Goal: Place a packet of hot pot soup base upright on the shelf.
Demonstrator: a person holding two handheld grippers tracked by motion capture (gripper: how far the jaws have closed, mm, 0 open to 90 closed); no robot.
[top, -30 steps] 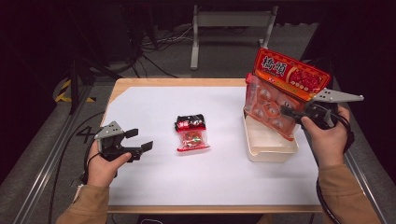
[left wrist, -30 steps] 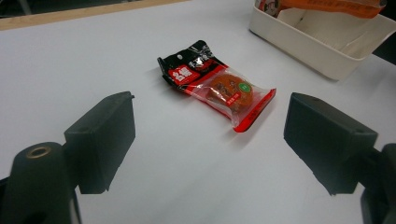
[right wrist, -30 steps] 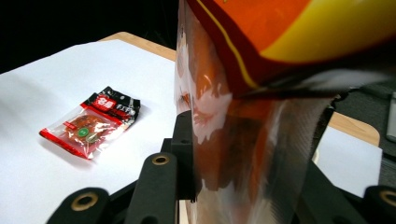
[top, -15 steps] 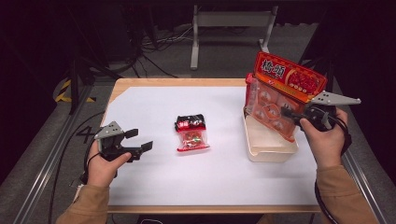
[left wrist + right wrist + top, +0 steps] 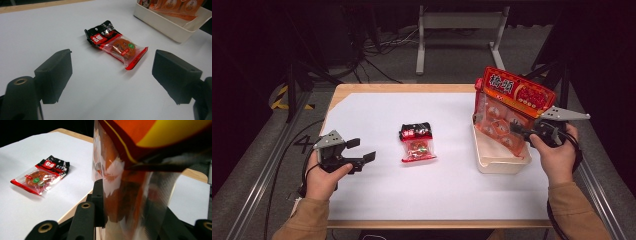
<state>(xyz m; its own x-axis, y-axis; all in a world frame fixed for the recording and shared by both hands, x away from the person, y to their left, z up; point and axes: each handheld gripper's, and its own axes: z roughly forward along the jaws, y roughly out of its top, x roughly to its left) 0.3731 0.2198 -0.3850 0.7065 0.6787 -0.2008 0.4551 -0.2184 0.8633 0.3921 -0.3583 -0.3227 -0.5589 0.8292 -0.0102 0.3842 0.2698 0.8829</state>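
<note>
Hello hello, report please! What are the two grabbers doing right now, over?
Left gripper open, empty, aimed at small snack packet. Right gripper shut on big orange bag, held upright over white tray. Nothing in the way.

On my table (image 5: pixel 377 200), a small snack packet (image 5: pixel 417 143) lies flat near the middle. To its right, at the table's right edge, sits a shallow tray (image 5: pixel 498 162). A large snack bag (image 5: pixel 508 110) stands tilted in that tray, held by my right gripper (image 5: pixel 518 131) from its right side. My left gripper (image 5: pixel 360 151) sits left of the packet, well apart from it, over the table's left edge.
</note>
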